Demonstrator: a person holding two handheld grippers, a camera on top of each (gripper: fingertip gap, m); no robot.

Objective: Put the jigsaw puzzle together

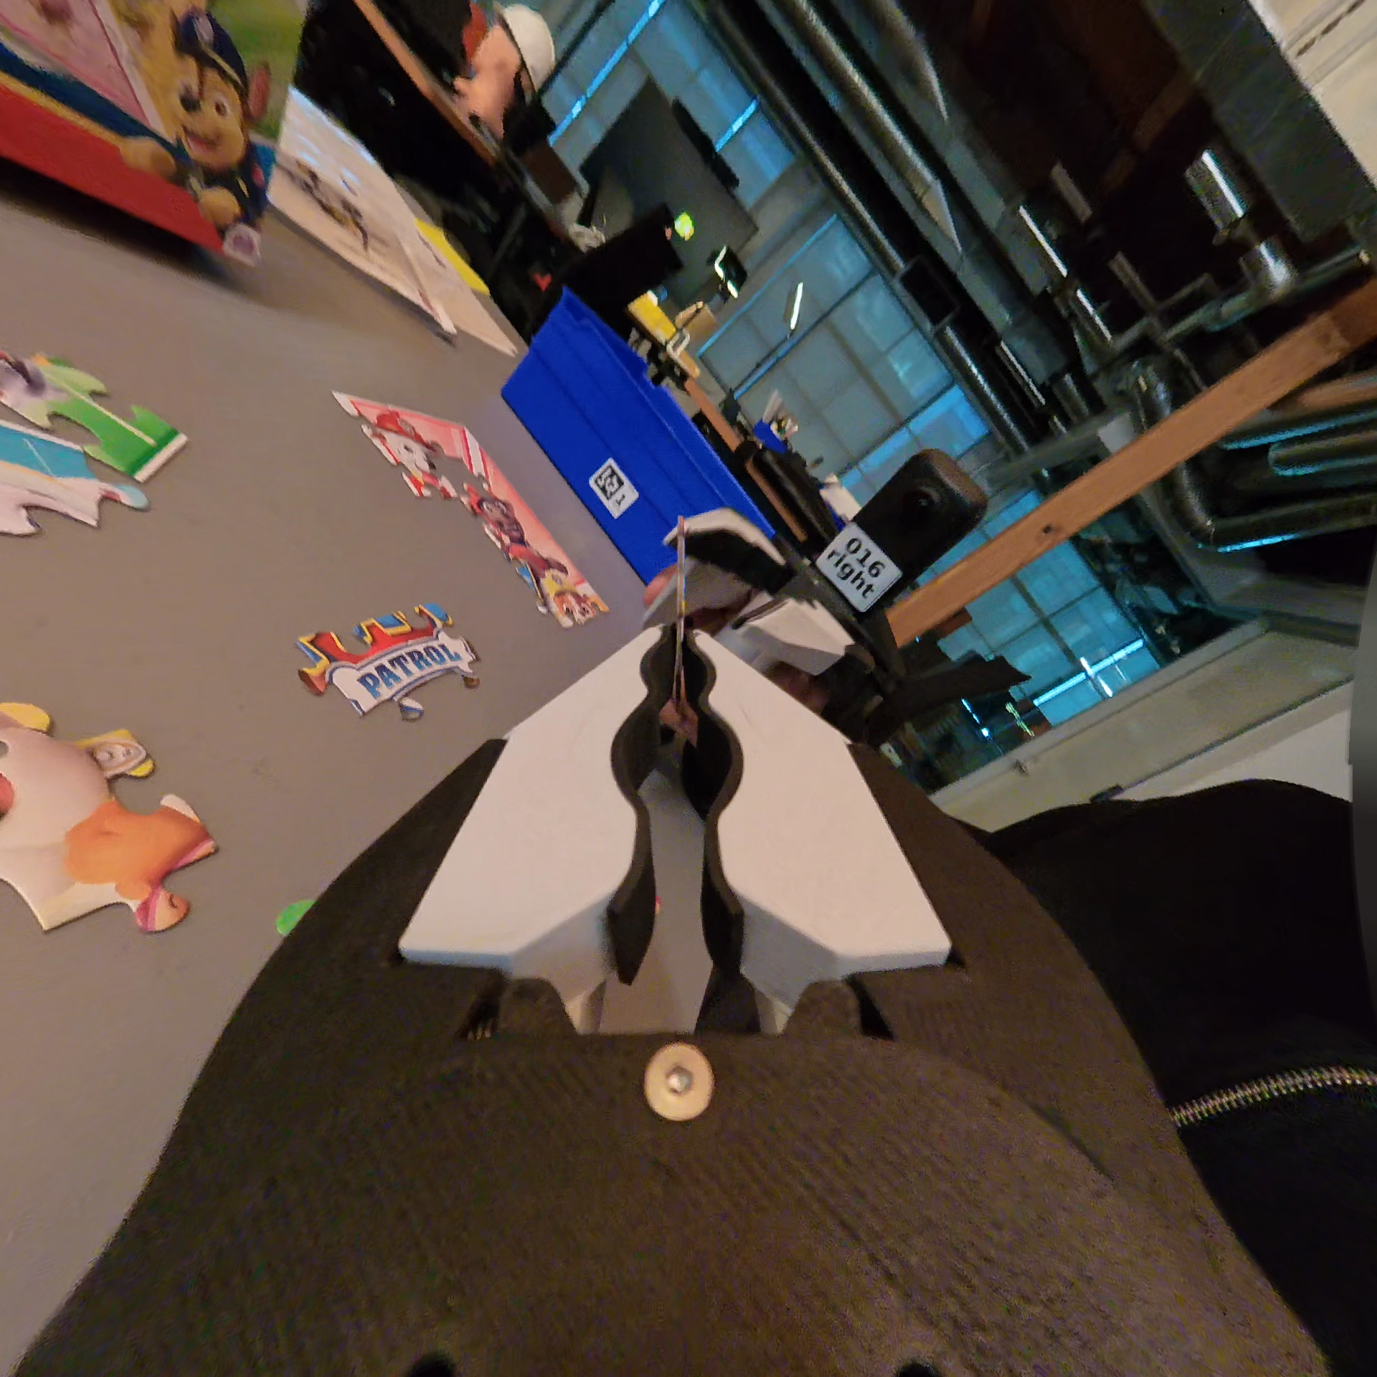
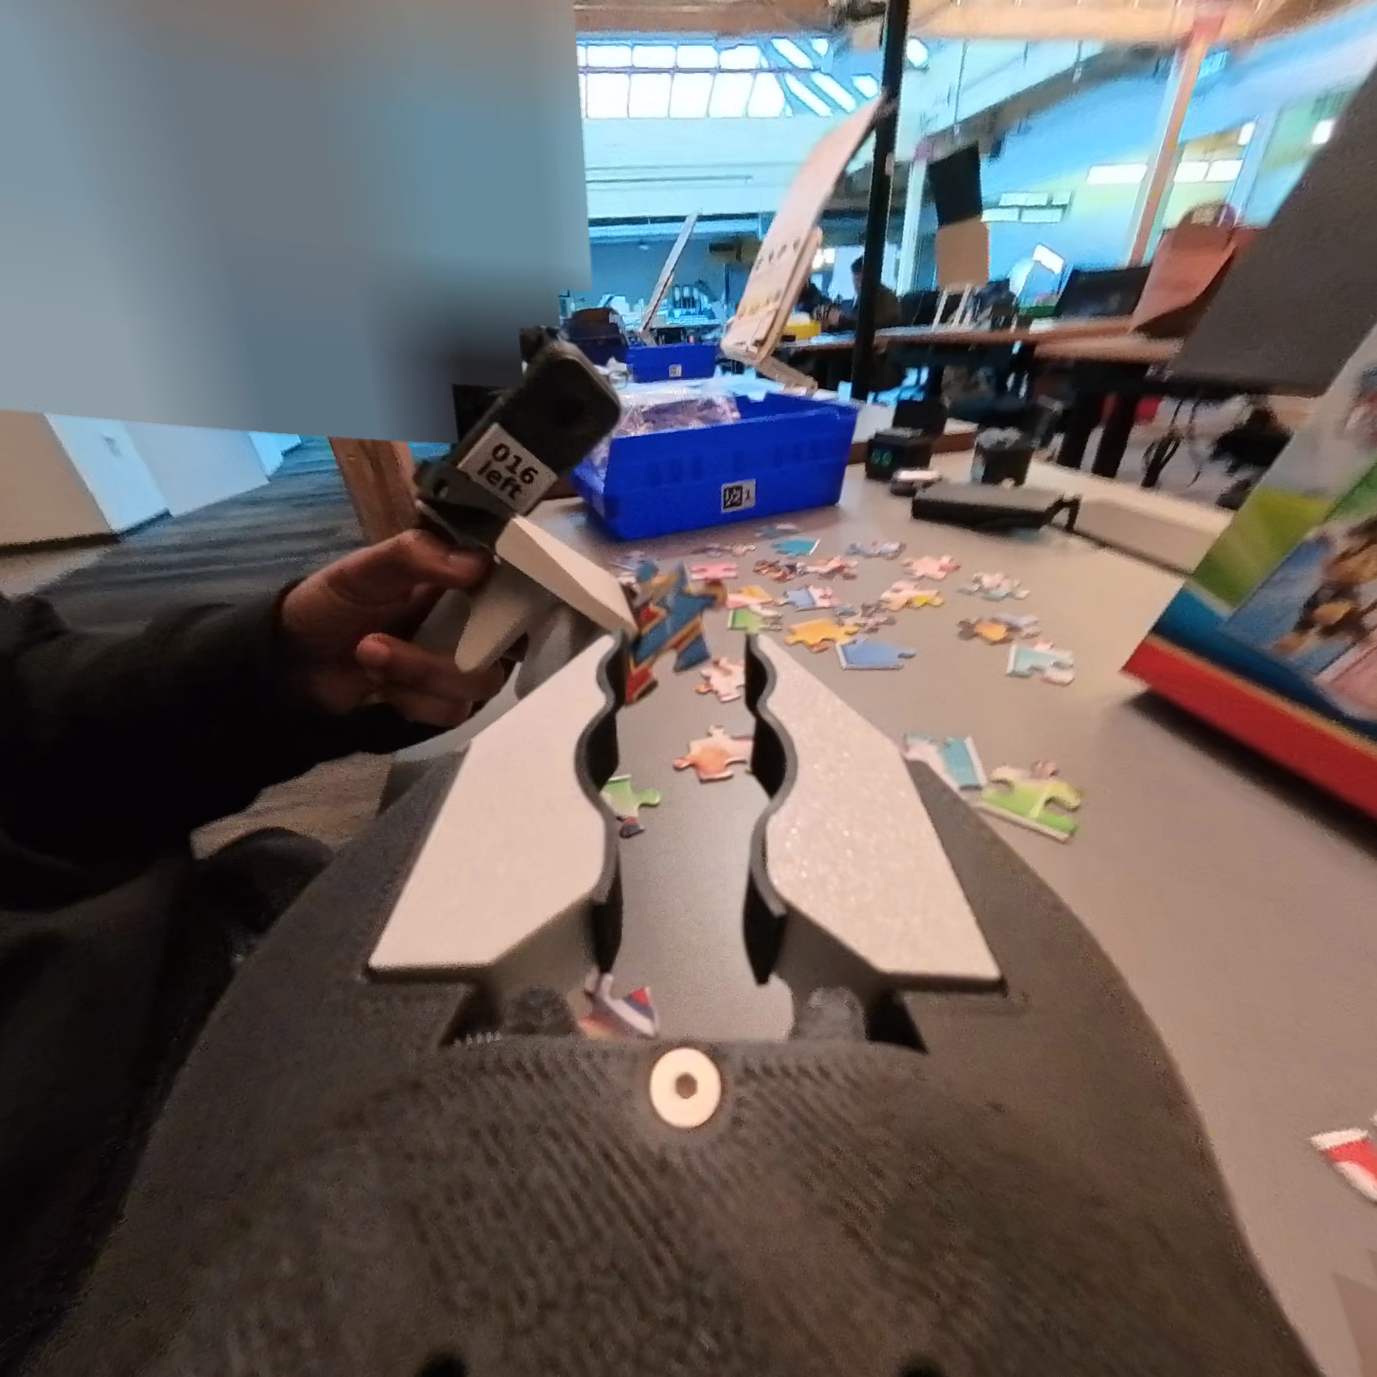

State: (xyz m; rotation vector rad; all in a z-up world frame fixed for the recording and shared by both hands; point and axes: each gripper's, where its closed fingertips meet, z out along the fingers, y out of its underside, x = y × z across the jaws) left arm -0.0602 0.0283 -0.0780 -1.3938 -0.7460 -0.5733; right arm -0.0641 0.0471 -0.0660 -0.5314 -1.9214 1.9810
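Puzzle piece: blue-red-yellow, blurred | left tool pinching it | right tool spread, apparently released

Two grippers; two blue bins; one puzzle box; roughly two dozen loose puzzle pieces.

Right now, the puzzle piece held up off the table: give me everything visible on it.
The puzzle piece is flat printed cardboard, mostly blue with red and yellow, knobbed outline, blurred. It is off the grey table, standing on edge. The left gripper has its jaws shut on it; from there it shows only as a thin edge. It sits between the open jaws of the right gripper, which do not clamp it.
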